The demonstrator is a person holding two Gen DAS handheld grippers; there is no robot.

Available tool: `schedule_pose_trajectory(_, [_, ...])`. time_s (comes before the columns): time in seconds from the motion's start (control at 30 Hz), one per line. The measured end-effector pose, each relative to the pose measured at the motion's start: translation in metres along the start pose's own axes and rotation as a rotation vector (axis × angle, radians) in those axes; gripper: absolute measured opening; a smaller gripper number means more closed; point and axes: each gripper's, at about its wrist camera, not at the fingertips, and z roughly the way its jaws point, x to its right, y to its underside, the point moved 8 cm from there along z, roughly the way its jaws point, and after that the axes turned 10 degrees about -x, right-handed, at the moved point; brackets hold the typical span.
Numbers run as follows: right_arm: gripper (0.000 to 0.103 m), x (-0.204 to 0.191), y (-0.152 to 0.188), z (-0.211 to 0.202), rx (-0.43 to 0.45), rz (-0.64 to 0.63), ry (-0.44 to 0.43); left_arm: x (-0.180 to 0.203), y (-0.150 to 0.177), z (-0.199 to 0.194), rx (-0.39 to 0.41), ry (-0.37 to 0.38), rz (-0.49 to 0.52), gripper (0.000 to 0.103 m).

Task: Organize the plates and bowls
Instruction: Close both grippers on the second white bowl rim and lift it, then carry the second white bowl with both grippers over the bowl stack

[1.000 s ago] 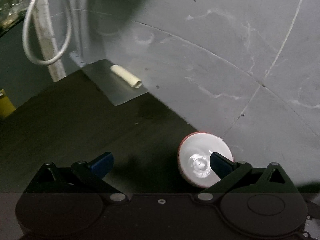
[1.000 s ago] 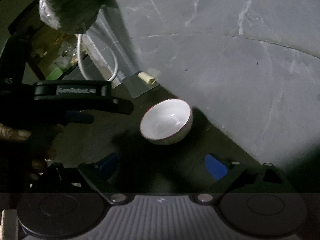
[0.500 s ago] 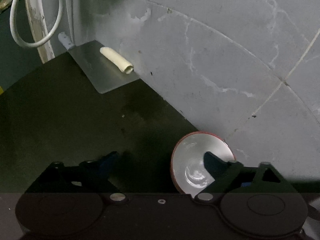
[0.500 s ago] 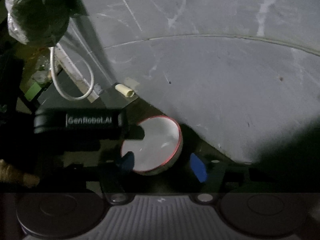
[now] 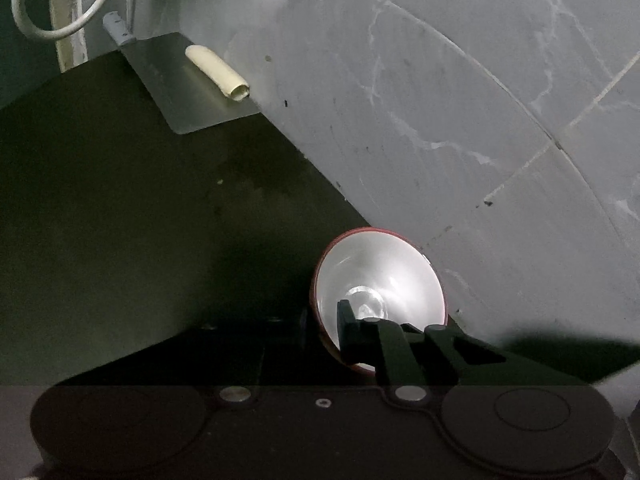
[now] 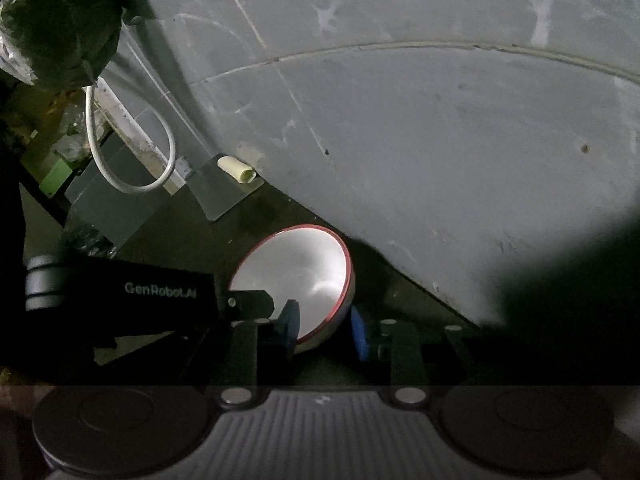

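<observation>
One white bowl (image 5: 384,280) with a red rim stands tilted on the dark counter (image 5: 140,220), close to the grey tiled wall. My left gripper (image 5: 324,320) is closing on its near-left rim, with one finger (image 5: 348,328) inside the bowl and the other outside in shadow. In the right wrist view the same bowl (image 6: 296,268) tips toward the camera. My right gripper (image 6: 325,330) is closing on its near wall: the left blue pad (image 6: 290,320) sits inside and the right blue pad (image 6: 360,338) lies against the outside. The left gripper's body (image 6: 120,300) reaches in from the left.
A cream tube (image 5: 218,67) lies on a metal sheet (image 5: 180,96) at the foot of the wall (image 5: 440,100). A white cable (image 6: 120,160) loops at the back left. A plastic bag of greens (image 6: 60,24) hangs at the upper left.
Both grippers' jaws have closed in from wide open onto the bowl's rim. The bowl, upright a second ago, is now tipped toward the grippers. Both hands have moved closer to it.
</observation>
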Motion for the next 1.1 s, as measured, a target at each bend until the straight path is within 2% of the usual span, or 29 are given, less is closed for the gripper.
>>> schedule_pose_trajectory(0.17, [0.029, -0.005, 0.009, -0.003, -0.028, -0.025, -0.031, -0.005, 0.015, -0.01, 0.013, -0.006, -0.032, 0.015])
schedule_pose_trajectory(0.4, [0.029, -0.023, 0.02, -0.029, -0.004, -0.104, -0.095, -0.012, 0.039, -0.045, 0.102, 0.014, -0.088, 0.015])
schedule_pose_trajectory(0.7, [0.027, -0.069, 0.024, -0.084, 0.078, -0.275, -0.195, -0.01, 0.078, -0.128, 0.303, 0.023, -0.153, 0.015])
schedule_pose_trajectory(0.97, [0.027, -0.108, 0.043, -0.137, 0.095, -0.421, -0.3, -0.009, 0.122, -0.198, 0.457, 0.006, -0.151, 0.015])
schedule_pose_trajectory(1.1, [0.027, -0.123, 0.055, -0.153, 0.07, -0.49, -0.339, -0.01, 0.149, -0.219, 0.504, 0.003, -0.164, 0.016])
